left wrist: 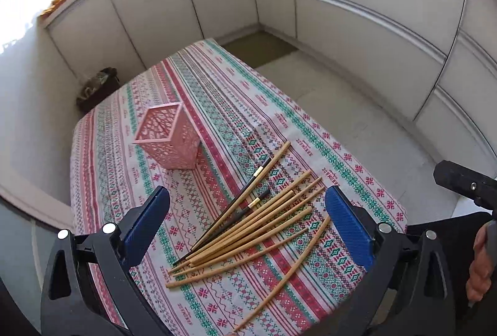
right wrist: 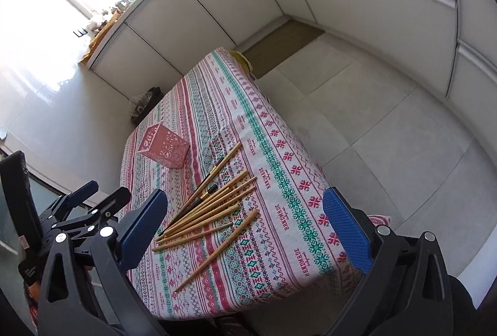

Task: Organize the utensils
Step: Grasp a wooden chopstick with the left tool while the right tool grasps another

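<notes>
I hold both tongs, left (left wrist: 247, 222) and right (right wrist: 245, 225), released above the table's near edge; chopsticks (left wrist: 248, 224) lie fanned below, pink holder (left wrist: 169, 138) beyond.

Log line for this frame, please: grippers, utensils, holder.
left gripper open, empty | right gripper open, empty | wooden and black chopsticks loose on patterned tablecloth | pink lattice plastic holder upright, looks empty

- Right gripper (right wrist: 245, 221) held with jaws spread wide above the patterned tablecloth (right wrist: 279, 180).
- Chopsticks (right wrist: 208, 211) fanned between the blue pads.
- Pink lattice holder (right wrist: 164, 149) at eleven o'clock.
</notes>
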Demonstrator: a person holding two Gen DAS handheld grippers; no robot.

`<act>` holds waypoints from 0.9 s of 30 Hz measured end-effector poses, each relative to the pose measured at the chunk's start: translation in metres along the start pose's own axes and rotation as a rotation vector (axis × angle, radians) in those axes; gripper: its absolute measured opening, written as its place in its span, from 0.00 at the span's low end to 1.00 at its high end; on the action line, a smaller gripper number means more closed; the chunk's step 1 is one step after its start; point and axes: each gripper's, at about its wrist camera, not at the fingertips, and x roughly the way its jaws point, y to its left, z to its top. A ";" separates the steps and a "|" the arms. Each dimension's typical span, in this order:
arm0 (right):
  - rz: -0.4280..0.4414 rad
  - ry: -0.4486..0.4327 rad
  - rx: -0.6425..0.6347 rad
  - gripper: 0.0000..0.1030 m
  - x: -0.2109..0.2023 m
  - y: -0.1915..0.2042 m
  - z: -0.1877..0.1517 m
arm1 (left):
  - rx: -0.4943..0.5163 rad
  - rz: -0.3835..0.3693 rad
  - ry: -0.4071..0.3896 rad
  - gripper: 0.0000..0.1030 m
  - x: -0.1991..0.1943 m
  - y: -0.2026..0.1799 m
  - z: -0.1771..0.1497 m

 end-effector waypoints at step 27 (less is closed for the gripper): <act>0.064 0.339 0.178 0.95 0.089 -0.031 0.025 | 0.430 -0.294 0.480 0.08 0.193 -0.043 0.043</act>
